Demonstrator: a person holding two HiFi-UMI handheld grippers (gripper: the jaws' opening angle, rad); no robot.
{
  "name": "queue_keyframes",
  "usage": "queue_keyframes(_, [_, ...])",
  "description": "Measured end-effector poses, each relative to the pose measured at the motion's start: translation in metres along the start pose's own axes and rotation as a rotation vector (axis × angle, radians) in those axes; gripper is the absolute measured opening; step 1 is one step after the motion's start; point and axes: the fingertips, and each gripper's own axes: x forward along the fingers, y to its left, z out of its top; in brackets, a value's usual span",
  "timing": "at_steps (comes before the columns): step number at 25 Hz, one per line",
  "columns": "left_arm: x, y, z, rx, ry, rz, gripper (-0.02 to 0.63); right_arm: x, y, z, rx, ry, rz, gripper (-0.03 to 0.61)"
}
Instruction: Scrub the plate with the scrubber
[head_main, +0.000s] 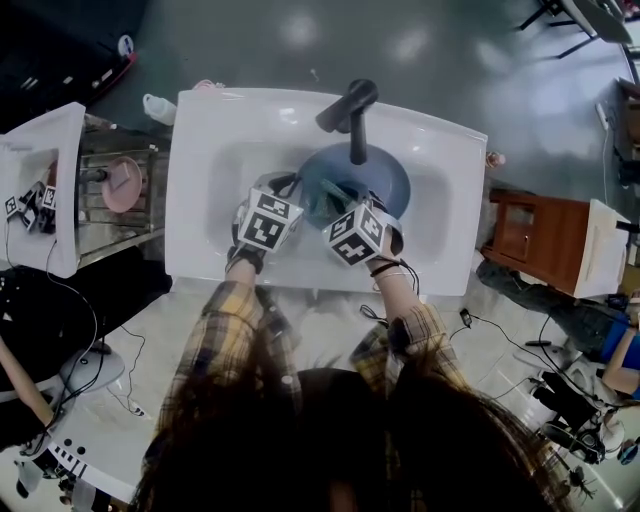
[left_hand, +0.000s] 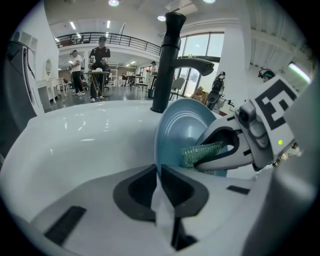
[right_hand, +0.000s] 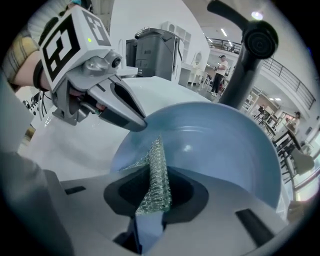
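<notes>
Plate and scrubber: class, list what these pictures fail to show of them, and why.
- Head view: the left gripper and right gripper cover half the plate; the scrubber is too small to pick out.
- Both gripper views: the plate's back faces away.
- Right gripper view: that gripper's body hides the plate's lower rim.

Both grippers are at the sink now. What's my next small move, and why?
Probably stroke the scrubber across the face of the plate: the right gripper is shut on it at that face, and the left gripper clamps the rim.
</notes>
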Motion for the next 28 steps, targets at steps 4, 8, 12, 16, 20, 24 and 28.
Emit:
queue_keyframes(4, [0.000,0.001,0.000,0.006,0.005,-0.002,0.034,-0.006,0.000,-0.020,-0.001,0.035,-0.006,0.097])
queue_keyframes(8, [-0.002,0.000,-0.001,0.018,0.010,-0.009,0.034,-0.013,-0.004,-0.036,0.006,0.058,-0.014,0.097])
queue_keyframes(12, [0.000,0.000,-0.004,0.042,0.024,-0.023,0.035,-0.019,-0.013,-0.046,-0.004,0.085,-0.018,0.097])
queue_keyframes(16, [-0.002,-0.001,-0.001,0.049,0.023,-0.039,0.034,-0.026,-0.022,-0.051,-0.011,0.099,-0.033,0.098])
queue_keyframes(20, [-0.003,-0.001,0.000,0.063,0.021,-0.049,0.035,-0.032,-0.035,-0.055,0.014,0.106,-0.052,0.098])
queue_keyframes(24, [-0.004,-0.001,-0.001,0.062,0.028,-0.052,0.035,-0.042,-0.051,-0.058,0.030,0.103,-0.083,0.098])
queue_keyframes(28, [-0.004,-0.003,0.000,0.067,0.029,-0.054,0.035,-0.054,-0.072,-0.059,0.038,0.083,-0.151,0.098])
